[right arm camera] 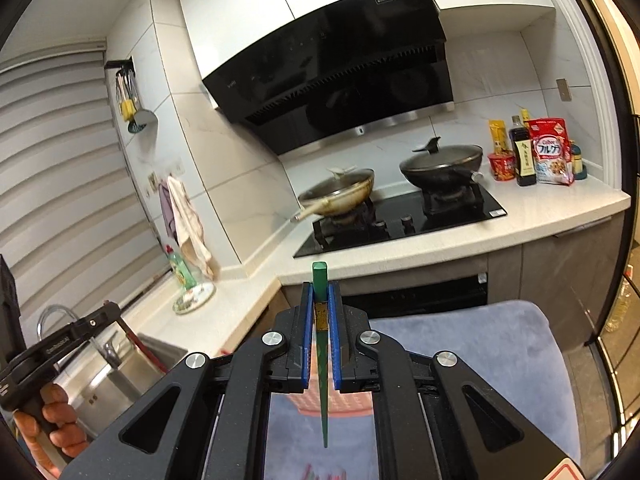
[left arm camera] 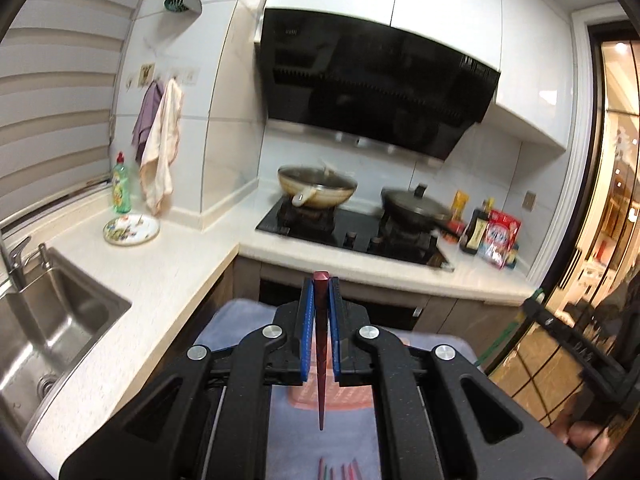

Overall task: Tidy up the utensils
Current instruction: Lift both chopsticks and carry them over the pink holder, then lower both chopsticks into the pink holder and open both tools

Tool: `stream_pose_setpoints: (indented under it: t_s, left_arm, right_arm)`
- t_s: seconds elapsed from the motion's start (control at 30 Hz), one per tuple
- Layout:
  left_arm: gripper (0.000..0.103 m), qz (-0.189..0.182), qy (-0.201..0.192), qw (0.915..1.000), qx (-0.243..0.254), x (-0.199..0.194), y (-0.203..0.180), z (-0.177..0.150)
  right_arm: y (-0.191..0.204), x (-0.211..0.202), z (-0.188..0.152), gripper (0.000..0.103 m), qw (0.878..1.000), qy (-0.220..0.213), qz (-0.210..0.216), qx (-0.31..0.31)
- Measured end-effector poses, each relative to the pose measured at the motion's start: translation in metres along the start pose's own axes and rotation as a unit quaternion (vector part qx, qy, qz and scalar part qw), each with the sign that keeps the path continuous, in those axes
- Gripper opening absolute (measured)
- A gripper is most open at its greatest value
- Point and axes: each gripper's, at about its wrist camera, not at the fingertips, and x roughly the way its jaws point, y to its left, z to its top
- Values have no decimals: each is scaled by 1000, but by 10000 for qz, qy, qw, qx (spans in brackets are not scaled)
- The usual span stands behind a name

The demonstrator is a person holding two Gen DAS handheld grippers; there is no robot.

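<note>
My left gripper is shut on a dark red chopstick, which stands between the blue pads with its thick end up and its thin tip down. My right gripper is shut on a green chopstick, held the same way. Both are raised above a grey-blue cloth. A pink basket lies on that cloth under the grippers, also seen as a pink basket in the right wrist view. Several more chopsticks lie on the cloth at the bottom edge.
A steel sink with a tap lies at the left, beside a patterned plate and a green bottle. Two pans sit on the black hob. Bottles and packets stand at the counter's right end.
</note>
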Motion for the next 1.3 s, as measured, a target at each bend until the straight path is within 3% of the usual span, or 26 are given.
stream_pose_setpoints:
  t_s: [0.23,0.37,0.7,0.97,1.03,1.13,1.2,1.3]
  left_arm:
    - [7,-184,-380,9990,-118,33,-15,33]
    - [7,-220,-292,9992,-157,60,-20,33]
    - [7,-301,187,9993,-152,125,-16,-15]
    - [8,-138,619,9979,-159,149,-6,-42]
    - [8,-81,631,9978,-159,147,-5,-44]
    - [16,-24,641,9978,-147,137,-4,-42]
    - [39,9,626,9979,-152,129,-2,-41]
    - [44,92,572,9983,-107,105,0,-42]
  right_arm:
    - [11,46,34,7,9997,-257,18,28]
    - [10,71,36,7,9998,-208,-50,38]
    - [-15,126,-17,7,9984,513,-204,123]
    - [-22,138,-45,8,9959,858,-279,41]
    - [-22,132,-44,16,9963,801,-302,57]
    - [-22,118,-38,21,9970,712,-285,64]
    - [-19,106,-33,26,9976,641,-274,25]
    - [-15,82,-30,31,9982,577,-147,-16]
